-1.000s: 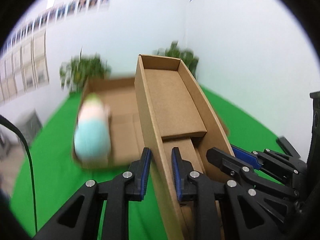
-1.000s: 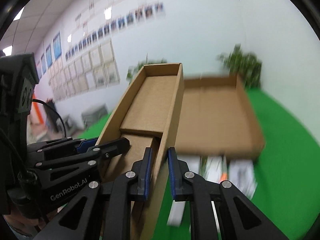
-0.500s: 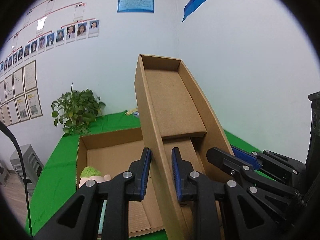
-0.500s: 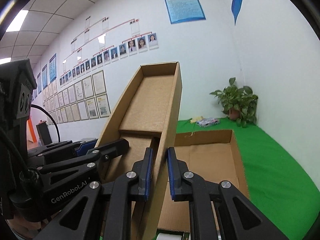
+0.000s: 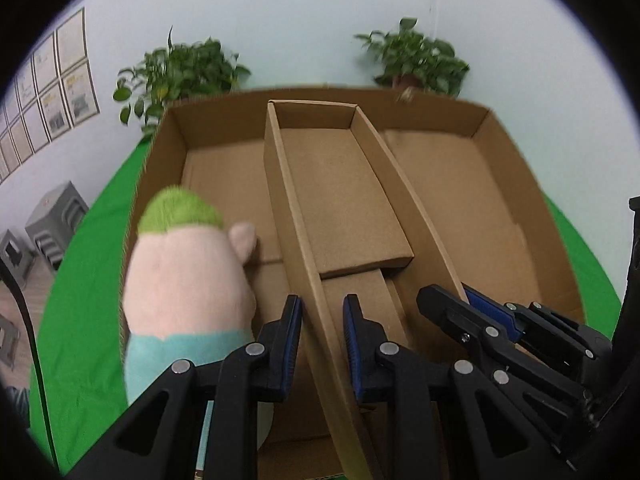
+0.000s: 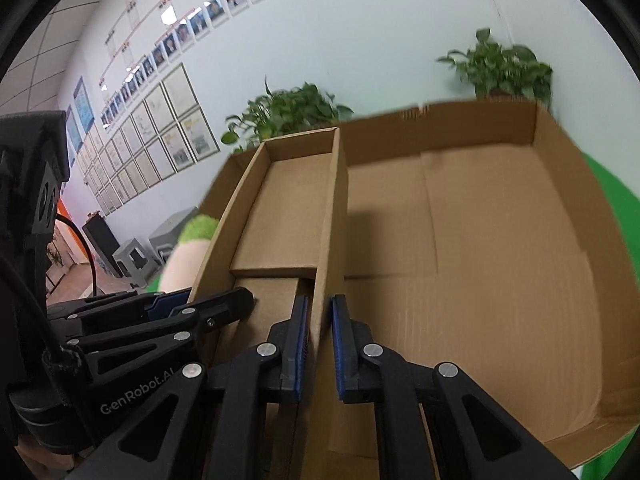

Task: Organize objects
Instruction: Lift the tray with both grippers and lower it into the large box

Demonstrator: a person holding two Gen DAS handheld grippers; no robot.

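While two hand-held grippers, left (image 5: 321,338) and right (image 6: 319,346), clamp one narrow box (image 5: 340,196), one plush toy (image 5: 184,280), two plants (image 5: 180,68).

The narrow box (image 5: 340,200) sits over the middle of the large box (image 5: 460,184), its far end near the large box's back wall. The plush toy (image 5: 184,280) lies at the large box's left side. Two potted plants (image 5: 180,68) stand behind the large box, one toward each back corner.
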